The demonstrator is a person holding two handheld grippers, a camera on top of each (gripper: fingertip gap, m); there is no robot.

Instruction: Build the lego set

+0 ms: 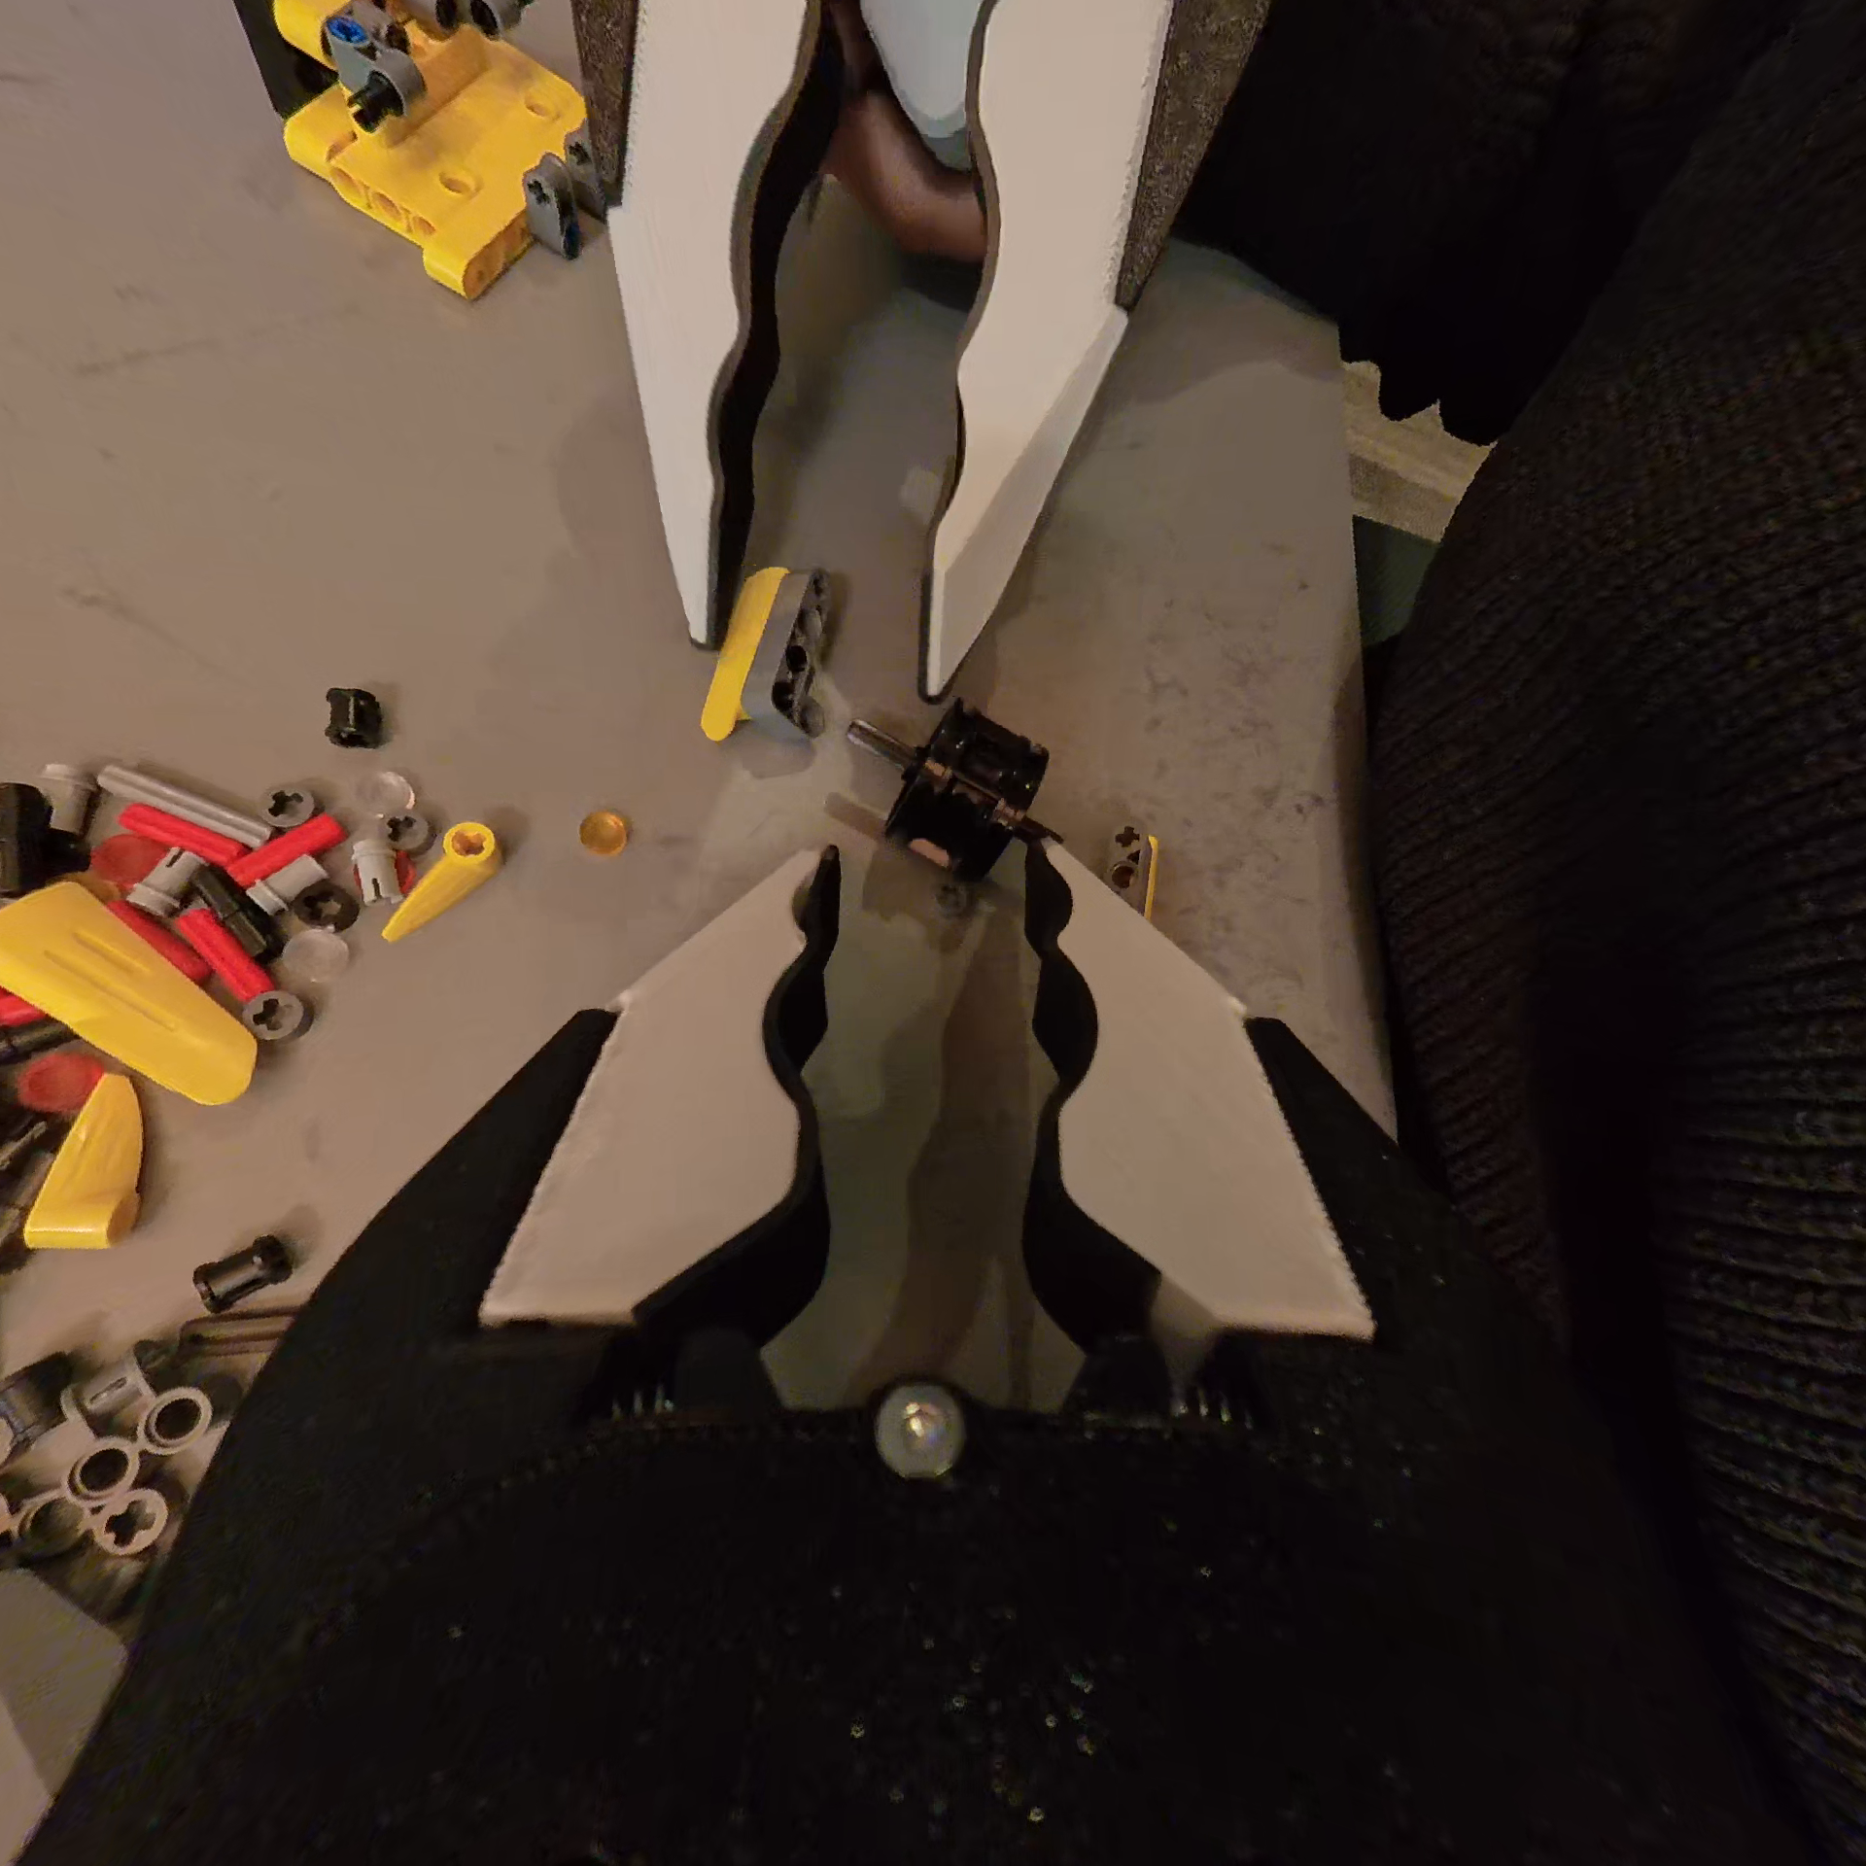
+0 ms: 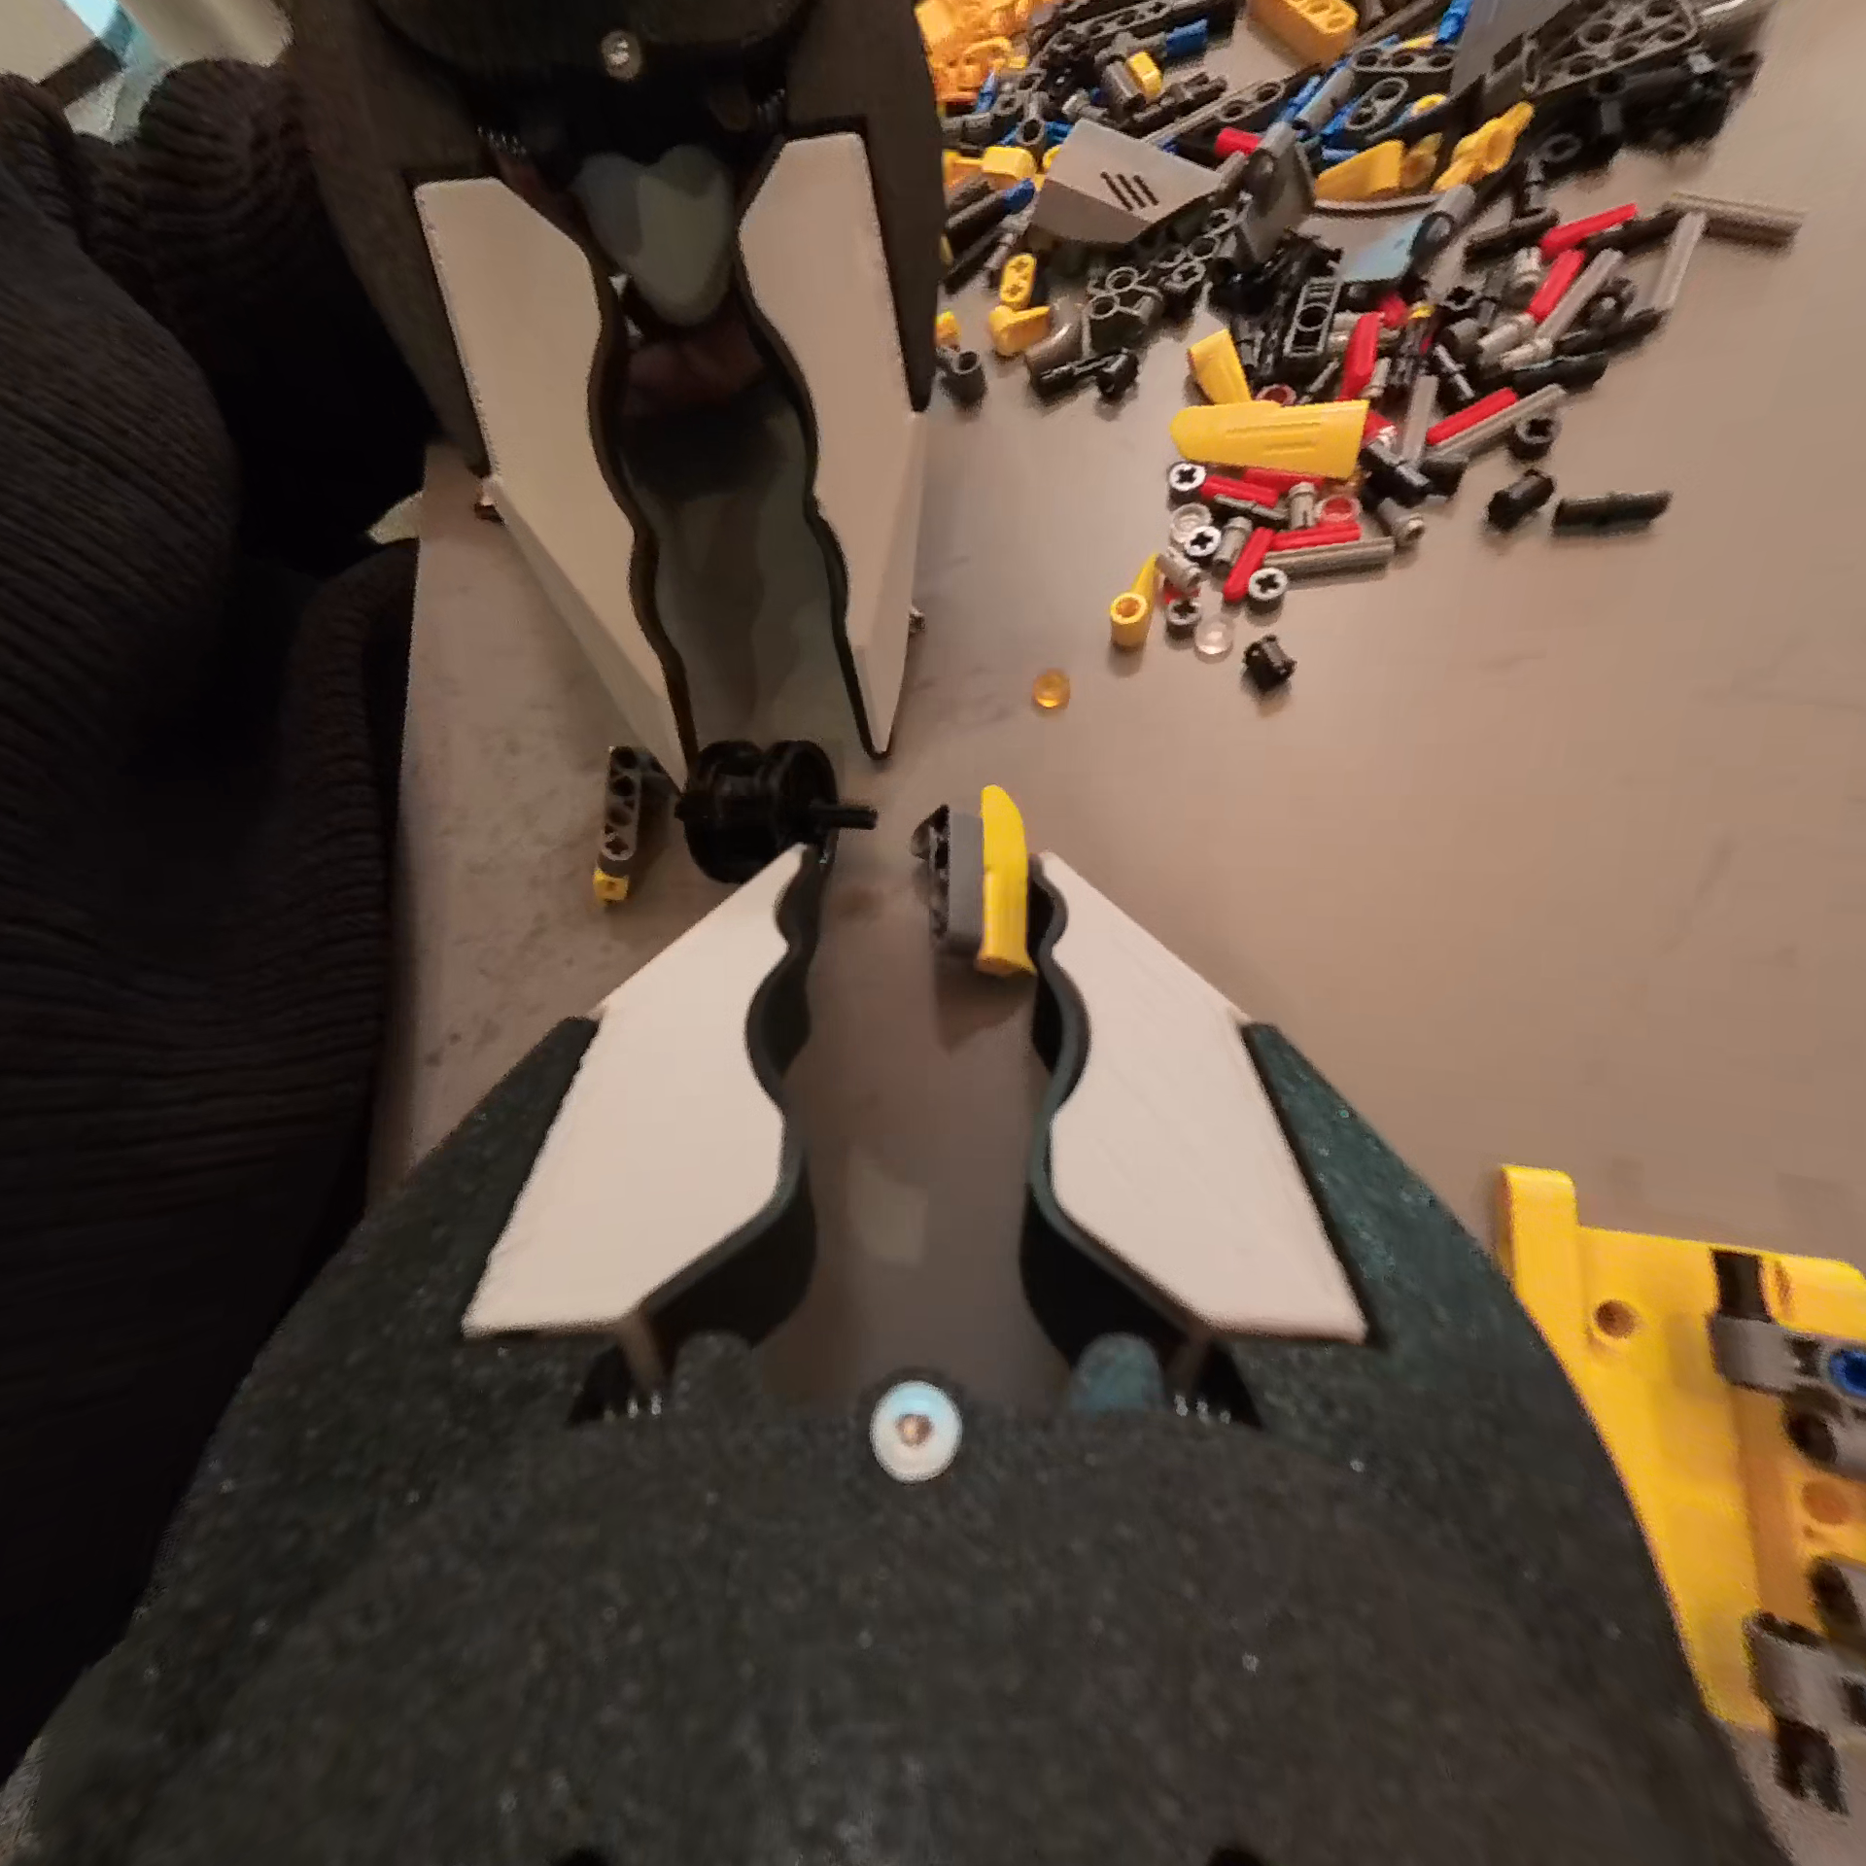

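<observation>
Two hand-held claws face each other, tips close together, low over a grey surface [image 1: 303, 454].

Left wrist view, near to far: the left claw [image 1: 934, 868] has its white fingers spread apart and grips nothing. Just past its tips lies a black wheel hub on a short axle [image 1: 967, 788], touching or nearly touching the right-hand fingertip. A small grey-and-yellow beam [image 1: 1133, 858] lies just beside that tip. Beyond the hub, a grey beam with a yellow panel [image 1: 772, 656] rests between the tips of the right claw [image 1: 823, 666], which is also spread apart and empty. Loose red, yellow and grey building pieces [image 1: 182, 909] are scattered to the left; a yellow assembled block [image 1: 444, 162] sits farther back. Dark knitted fabric [image 1: 1616, 909] fills the right side.

Right wrist view: a large heap of mixed pieces [image 2: 1363, 252] lies far right.
</observation>
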